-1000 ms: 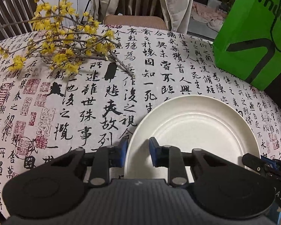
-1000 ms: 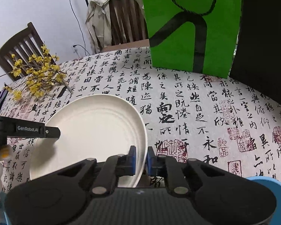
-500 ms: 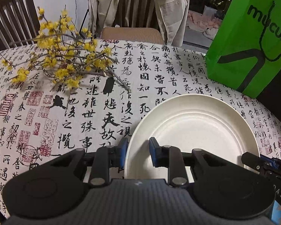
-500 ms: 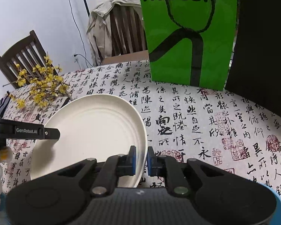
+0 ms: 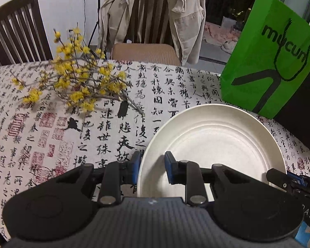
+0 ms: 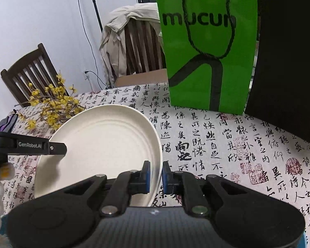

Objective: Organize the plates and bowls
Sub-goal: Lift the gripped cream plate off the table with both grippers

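Observation:
A cream plate is held up over the table with calligraphy cloth. My left gripper straddles the plate's left rim, one blue pad outside and one over the plate's inside, with a gap at the inner pad. My right gripper is shut on the plate's right rim, pads on both sides. The left gripper's finger shows at the left of the right wrist view, and the right gripper's tip at the right of the left wrist view.
A yellow flower branch lies on the far left of the table. A green paper bag stands at the far right beside a black object. Two wooden chairs stand behind, one with a beige jacket. A blue object sits at the near right.
Both grippers have risen with the plate and tilted back, so more of the chairs and bag shows. The grip on the plate looks the same.

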